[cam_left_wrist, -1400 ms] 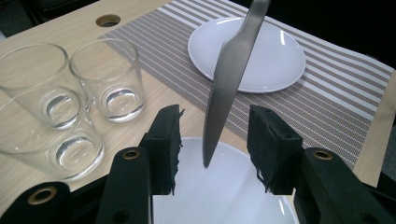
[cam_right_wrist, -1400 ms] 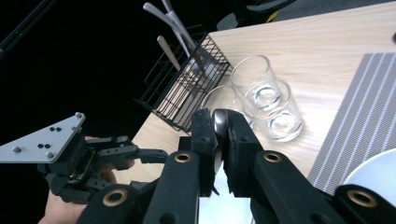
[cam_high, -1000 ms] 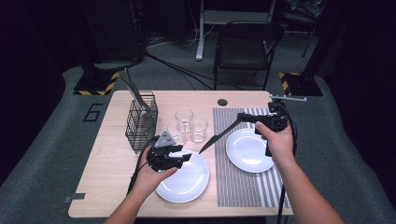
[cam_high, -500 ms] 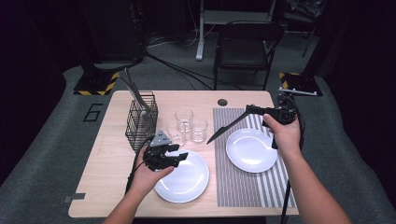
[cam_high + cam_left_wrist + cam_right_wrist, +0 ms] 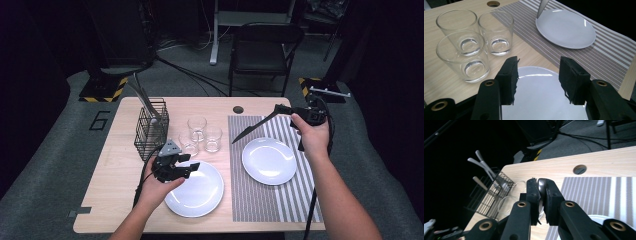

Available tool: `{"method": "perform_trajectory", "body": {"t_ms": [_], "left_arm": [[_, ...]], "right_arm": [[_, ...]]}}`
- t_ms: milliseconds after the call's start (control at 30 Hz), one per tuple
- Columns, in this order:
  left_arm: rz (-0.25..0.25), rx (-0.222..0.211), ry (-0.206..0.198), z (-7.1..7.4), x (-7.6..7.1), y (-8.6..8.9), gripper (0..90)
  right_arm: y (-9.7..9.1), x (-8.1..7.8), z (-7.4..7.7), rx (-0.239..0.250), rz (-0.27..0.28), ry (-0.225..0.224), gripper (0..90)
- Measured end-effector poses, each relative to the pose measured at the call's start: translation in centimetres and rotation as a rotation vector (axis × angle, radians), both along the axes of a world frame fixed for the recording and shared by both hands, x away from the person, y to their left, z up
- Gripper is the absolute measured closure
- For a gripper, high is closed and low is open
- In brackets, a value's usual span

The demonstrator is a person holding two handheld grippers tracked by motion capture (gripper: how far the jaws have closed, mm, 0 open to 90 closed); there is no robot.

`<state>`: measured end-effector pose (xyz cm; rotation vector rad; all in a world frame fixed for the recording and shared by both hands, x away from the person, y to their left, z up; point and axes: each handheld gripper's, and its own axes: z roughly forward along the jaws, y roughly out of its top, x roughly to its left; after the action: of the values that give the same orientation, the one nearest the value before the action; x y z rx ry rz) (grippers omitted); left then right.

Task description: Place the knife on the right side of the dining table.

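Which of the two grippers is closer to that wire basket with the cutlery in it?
Left. The left gripper hovers just below and right of the wire basket, over a white plate's edge. The right gripper, clamping a knife, is across the table above the striped mat.

The desk (image 5: pixel 125 200) carries three clear glasses (image 5: pixel 197 128), close together at its middle. There are two white plates (image 5: pixel 194 189), and one striped placemat (image 5: pixel 295 200) toward 3 o'clock. One wire basket (image 5: pixel 151 131) stands toward 10 o'clock. One knife (image 5: pixel 254 128) is above the placemat. There are two hand-held grippers (image 5: pixel 194 165).
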<state>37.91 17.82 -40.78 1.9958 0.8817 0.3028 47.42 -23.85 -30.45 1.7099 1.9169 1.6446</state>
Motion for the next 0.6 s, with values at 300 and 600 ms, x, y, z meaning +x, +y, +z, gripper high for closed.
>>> {"method": "perform_trajectory", "body": {"t_ms": [300,600], "left_arm": [[0.000,0.007,-0.006,0.0,0.1,0.3,49.7],[0.013,-0.007,0.002,0.0,0.1,0.6,49.9]], "right_arm": [[-0.3,1.9,-1.1,-0.009,-0.038,-0.002,83.6],[-0.1,4.0,-2.3,-0.041,-0.067,0.006,83.6]]}}
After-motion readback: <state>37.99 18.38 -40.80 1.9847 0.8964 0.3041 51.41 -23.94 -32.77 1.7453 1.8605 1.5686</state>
